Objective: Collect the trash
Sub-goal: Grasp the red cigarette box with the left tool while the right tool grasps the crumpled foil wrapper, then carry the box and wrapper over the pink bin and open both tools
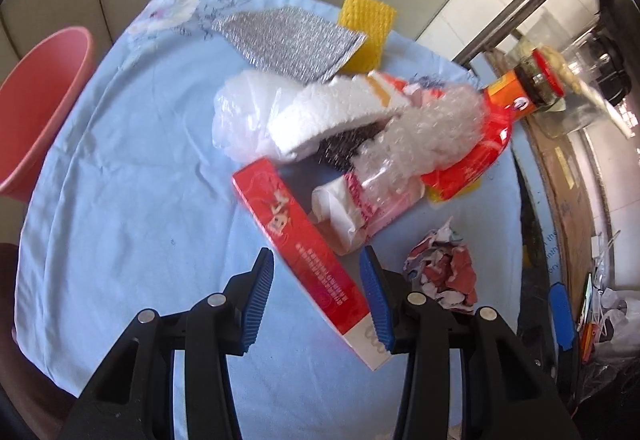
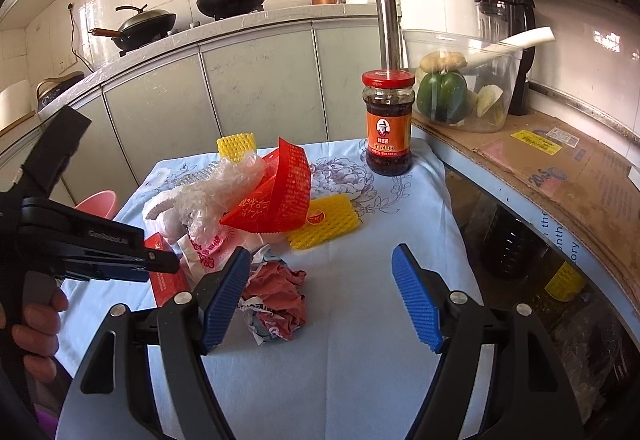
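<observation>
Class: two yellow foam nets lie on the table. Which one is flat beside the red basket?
The yellow net nearer the camera, flat against the red basket; the other stands behind the pile.

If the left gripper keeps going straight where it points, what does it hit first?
Most likely the red carton: it already lies between the open left gripper fingers, slanting toward the right one. Depth is uncertain.

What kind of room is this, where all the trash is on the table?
It looks like a home kitchen. A black wok and a lidded pan sit on a stove, a jar of chili sauce stands on the blue tablecloth, and a clear bowl holds vegetables.
</observation>
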Motion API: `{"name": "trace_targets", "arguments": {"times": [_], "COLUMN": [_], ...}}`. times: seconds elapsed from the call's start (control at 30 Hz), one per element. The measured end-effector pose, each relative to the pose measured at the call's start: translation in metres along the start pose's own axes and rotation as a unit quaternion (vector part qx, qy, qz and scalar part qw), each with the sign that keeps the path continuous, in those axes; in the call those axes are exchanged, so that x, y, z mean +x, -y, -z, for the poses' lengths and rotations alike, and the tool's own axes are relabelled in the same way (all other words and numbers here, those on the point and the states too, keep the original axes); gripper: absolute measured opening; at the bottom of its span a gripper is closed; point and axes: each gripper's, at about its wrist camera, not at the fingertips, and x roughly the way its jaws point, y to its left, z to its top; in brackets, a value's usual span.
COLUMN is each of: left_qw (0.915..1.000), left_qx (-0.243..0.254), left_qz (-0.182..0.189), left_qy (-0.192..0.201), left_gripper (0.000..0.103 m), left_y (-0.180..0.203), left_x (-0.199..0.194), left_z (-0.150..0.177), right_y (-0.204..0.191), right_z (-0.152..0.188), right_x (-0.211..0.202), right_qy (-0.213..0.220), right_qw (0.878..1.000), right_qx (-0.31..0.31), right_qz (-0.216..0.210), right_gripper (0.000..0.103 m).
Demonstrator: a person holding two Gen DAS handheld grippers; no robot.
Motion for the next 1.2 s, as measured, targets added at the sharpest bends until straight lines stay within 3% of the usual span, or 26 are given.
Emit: {"name": "trace_targets", "arguments": {"times": [0.27,0.43,0.5,0.77,0.87,0.93,1.03,1.2], "left_qw": [0.9999,0.9991,0.9984,0.9939,0.9930,0.9928,0.9914,0.9876], "left_qx": [-0.005,0.013,0.017,0.046,0.050,0.053,0.058,0.073], "left_qz": [0.014,0.037,0.052,0.042,0.030,0.029,0.028,0.036], "left_qy": [-0.001,0.014,0.017,0.091,0.103,0.104,0.114,0.135], "left_gripper": [0.038,0.024,0.023,0.023,0.023,0.023,0.023,0.023], "left_y": [-0.018,-0.029,-0.035,-0.073,-0.090,-0.100,-0.110,-0.120], "left_x": [-0.005,-0.015,-0.019,-0.061,-0.068,-0.070,-0.073,-0.081], "left_z": [0.008,0.011,0.011,0.014,0.014,0.013,0.012,0.011], "right_y": [-0.003,-0.013,-0.016,-0.025,-0.025,-0.024,-0.025,-0.035], "right_z": [0.006,0.006,0.007,0.013,0.019,0.023,0.025,0.016], "right_x": [0.005,0.011,0.014,0.036,0.047,0.054,0.053,0.035], "right_qy": [-0.021,-0.038,-0.045,-0.093,-0.124,-0.146,-0.148,-0.130], "right_qw": [0.999,0.997,0.997,0.994,0.991,0.988,0.987,0.991], "right_qx": [-0.006,-0.001,-0.001,-0.002,0.004,0.023,0.034,0.020], "right_qz": [-0.028,-0.060,-0.064,-0.053,-0.046,-0.052,-0.051,-0.038], "right_gripper": [0.074,0.074,0.074,0.074,0.059,0.043,0.034,0.031]}}
